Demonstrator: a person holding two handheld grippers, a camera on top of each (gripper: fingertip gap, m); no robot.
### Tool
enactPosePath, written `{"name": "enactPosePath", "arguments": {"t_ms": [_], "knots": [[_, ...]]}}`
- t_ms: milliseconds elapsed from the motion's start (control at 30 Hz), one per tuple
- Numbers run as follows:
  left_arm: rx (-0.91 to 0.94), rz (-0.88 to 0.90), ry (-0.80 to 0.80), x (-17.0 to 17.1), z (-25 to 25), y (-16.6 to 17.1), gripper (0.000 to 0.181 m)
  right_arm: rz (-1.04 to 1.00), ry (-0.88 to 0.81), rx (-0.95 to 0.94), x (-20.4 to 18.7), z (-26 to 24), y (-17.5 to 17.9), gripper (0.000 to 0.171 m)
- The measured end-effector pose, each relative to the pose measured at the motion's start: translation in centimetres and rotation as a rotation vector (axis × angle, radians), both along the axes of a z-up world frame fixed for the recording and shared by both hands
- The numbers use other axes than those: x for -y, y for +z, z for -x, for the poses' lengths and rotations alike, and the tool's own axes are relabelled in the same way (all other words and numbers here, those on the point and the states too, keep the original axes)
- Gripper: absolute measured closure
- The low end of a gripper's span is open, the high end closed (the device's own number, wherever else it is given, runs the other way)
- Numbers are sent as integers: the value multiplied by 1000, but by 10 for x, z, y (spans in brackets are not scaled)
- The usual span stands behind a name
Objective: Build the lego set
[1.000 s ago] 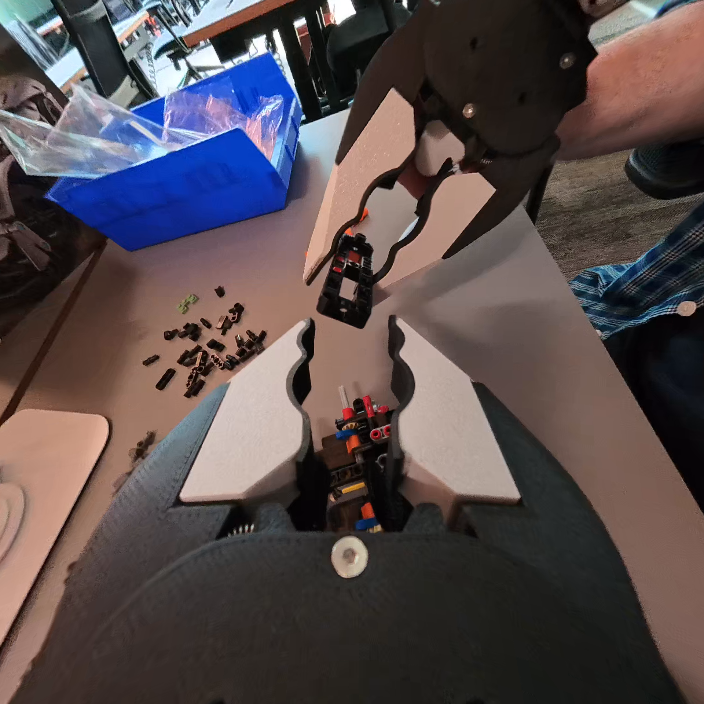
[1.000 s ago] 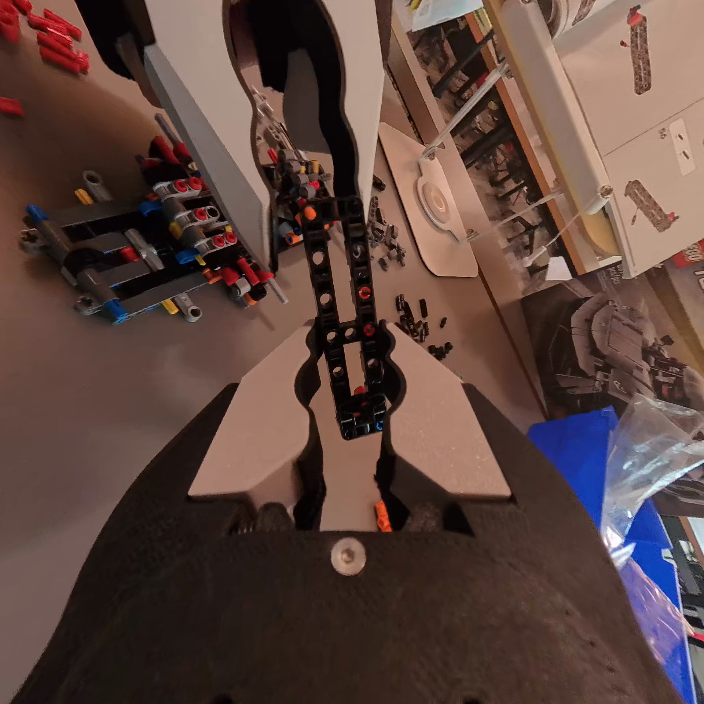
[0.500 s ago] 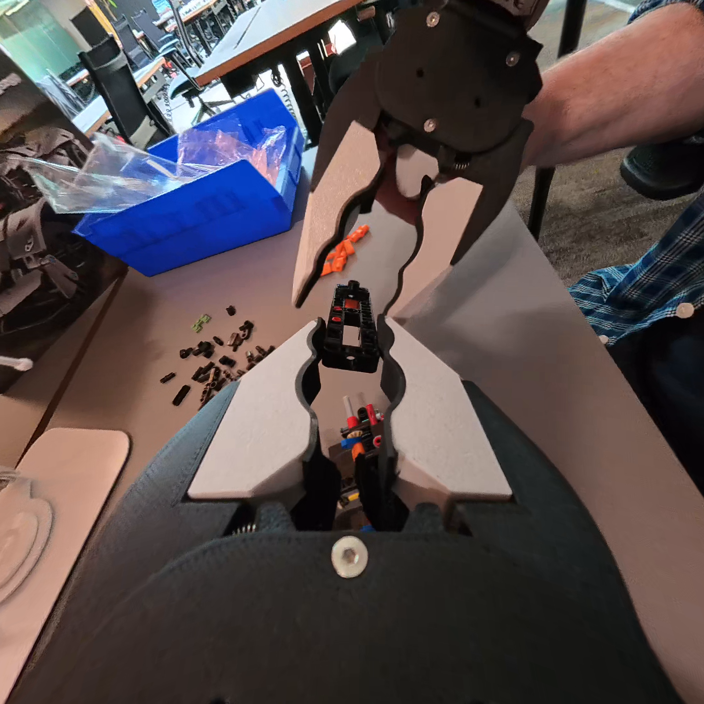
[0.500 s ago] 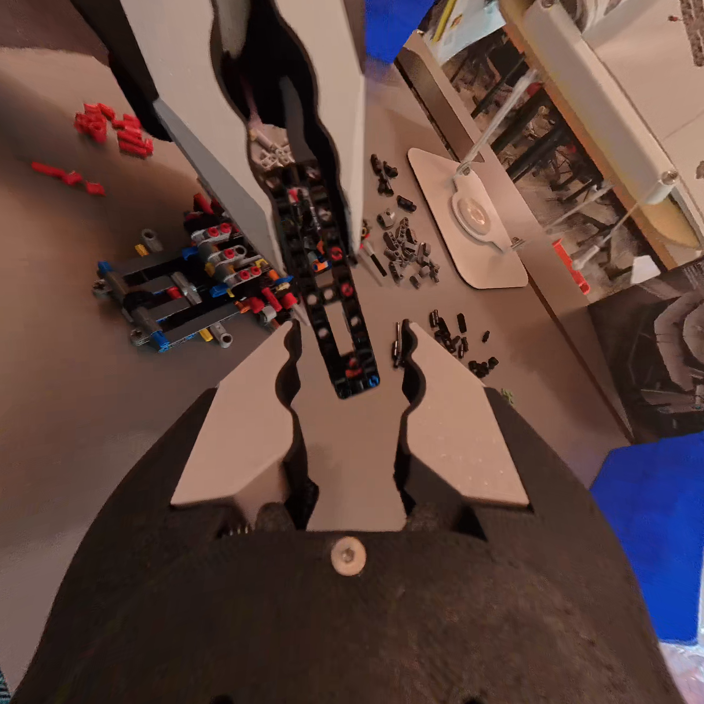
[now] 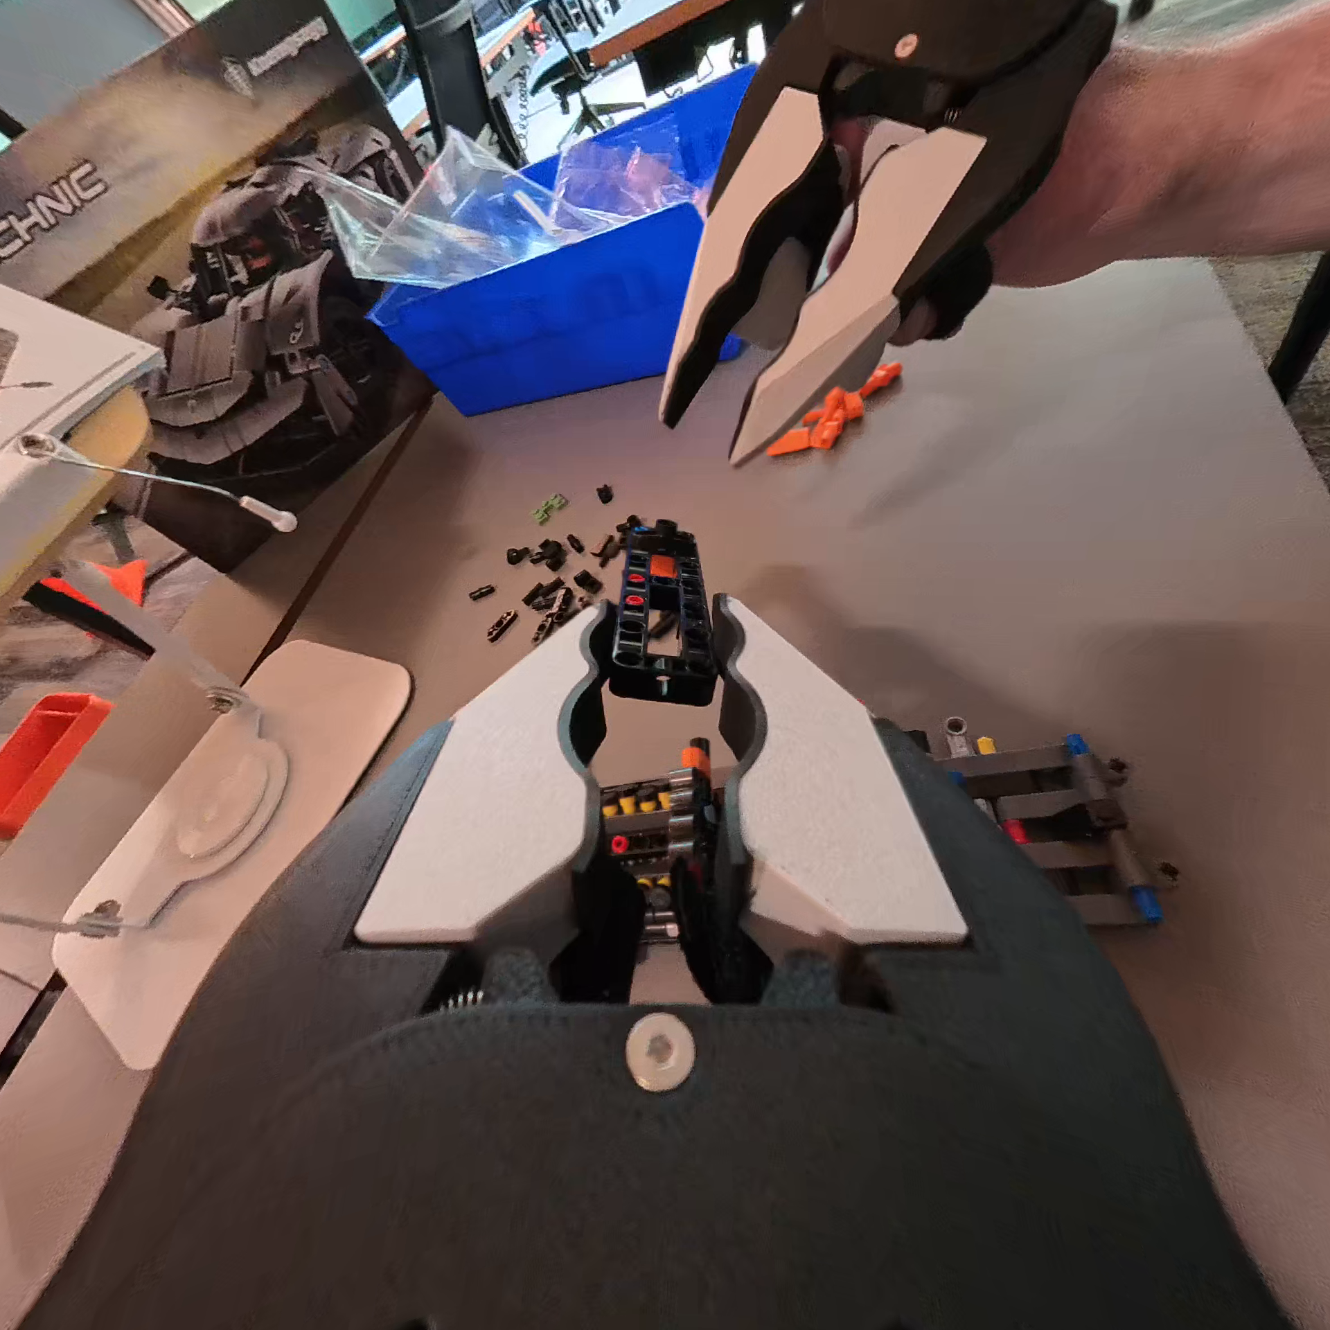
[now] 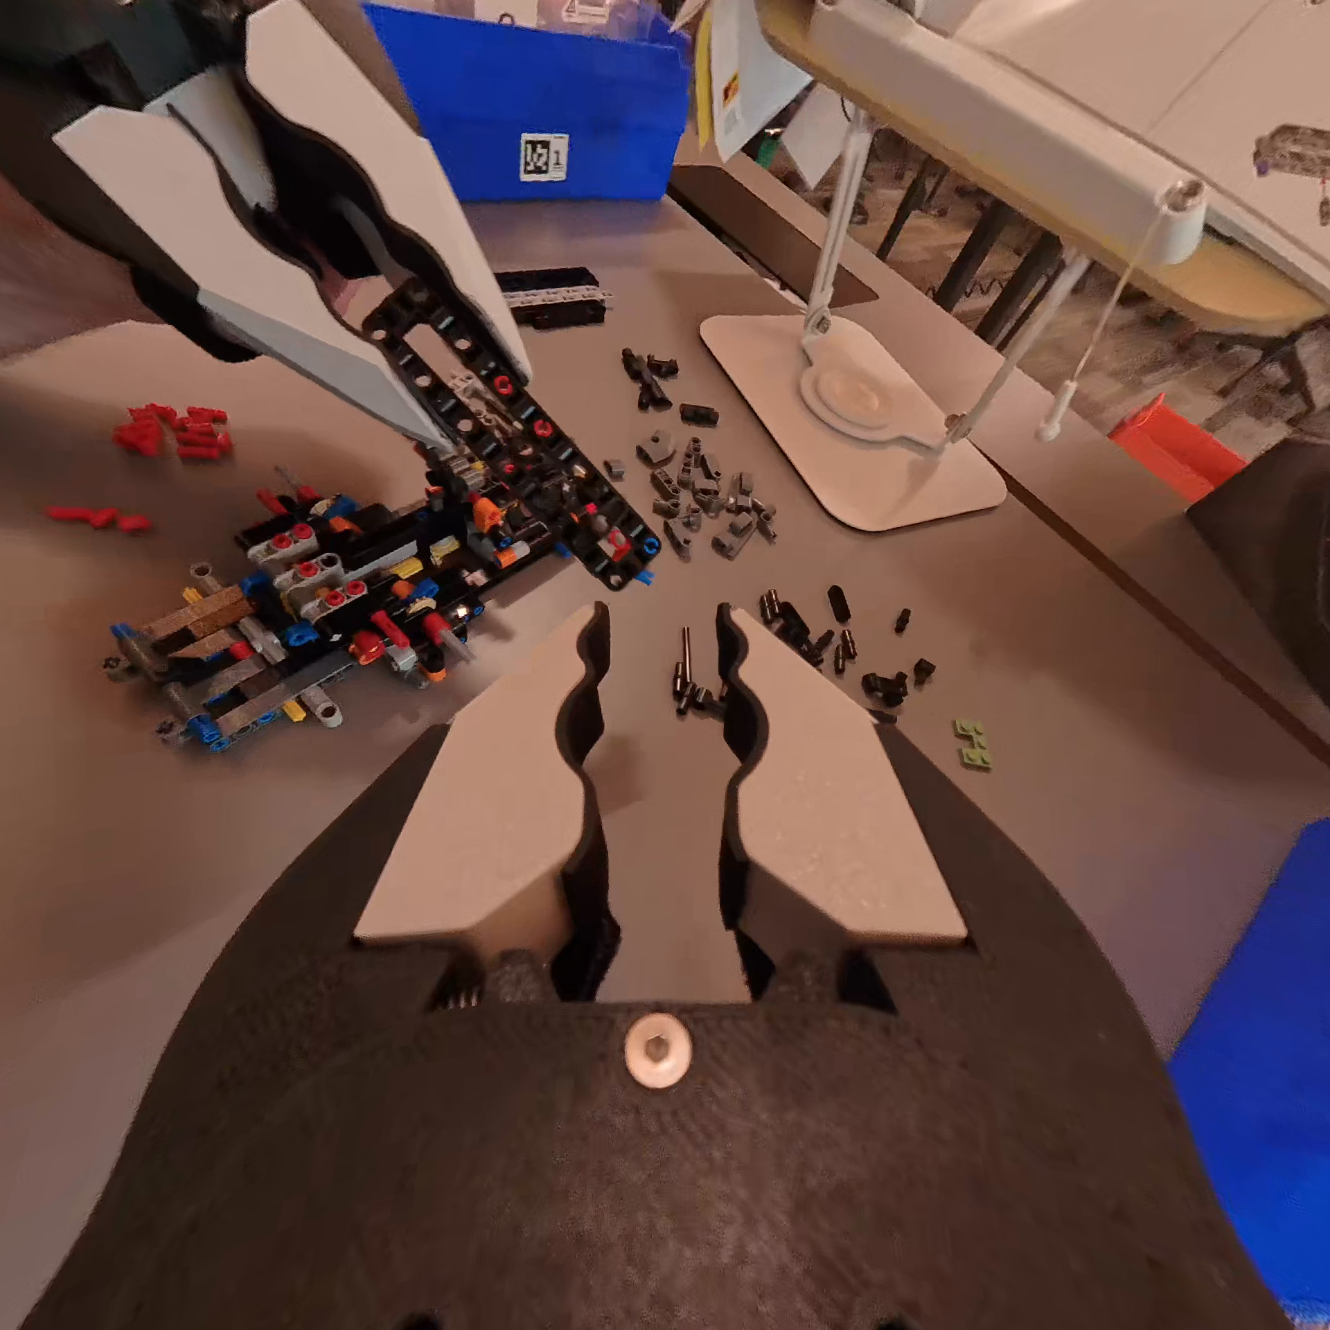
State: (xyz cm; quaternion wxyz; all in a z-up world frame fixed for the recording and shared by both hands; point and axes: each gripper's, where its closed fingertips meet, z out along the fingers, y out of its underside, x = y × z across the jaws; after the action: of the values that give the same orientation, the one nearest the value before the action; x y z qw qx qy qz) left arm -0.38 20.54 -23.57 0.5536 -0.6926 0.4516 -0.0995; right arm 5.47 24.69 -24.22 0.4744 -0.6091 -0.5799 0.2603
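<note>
My left gripper [image 5: 661, 604] is shut on one end of a long black lego frame [image 5: 662, 684] and holds it above the table. In the right wrist view the left gripper [image 6: 486, 414] comes in from the upper left, with the frame [image 6: 554, 450] slanting down to the multicoloured chassis assembly [image 6: 309, 604]. I cannot tell whether they touch. The chassis also shows under and to the right of my left gripper [image 5: 1043, 813]. My right gripper [image 6: 662, 612] is open and empty above loose black pins [image 6: 828, 640]. It hangs apart from the frame in the left wrist view [image 5: 704, 439].
A blue bin [image 5: 561, 317] with plastic bags stands at the back, beside the set's box [image 5: 237, 288]. On the table lie orange pieces [image 5: 828, 417], red pieces [image 6: 173, 432], grey pieces [image 6: 705, 489] and a green piece [image 6: 973, 745]. A white stand base [image 6: 849, 432] sits near the table's edge. One gripper's finger ends stand about 8 cm off the other's.
My right gripper has let go of the black frame, opened and drawn back. My left gripper has shut on the frame's other end and now carries it alone.
</note>
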Motion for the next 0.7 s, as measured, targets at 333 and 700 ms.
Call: {"name": "enactPosePath", "arguments": {"t_ms": [333,700], "knots": [[-16,2,74,-10,14,-4,155,50,-27,26,-25,-1,-14,147],[-14,10,114,-15,26,-6,155,51,-66,111,-43,-8,-29,154]]}}
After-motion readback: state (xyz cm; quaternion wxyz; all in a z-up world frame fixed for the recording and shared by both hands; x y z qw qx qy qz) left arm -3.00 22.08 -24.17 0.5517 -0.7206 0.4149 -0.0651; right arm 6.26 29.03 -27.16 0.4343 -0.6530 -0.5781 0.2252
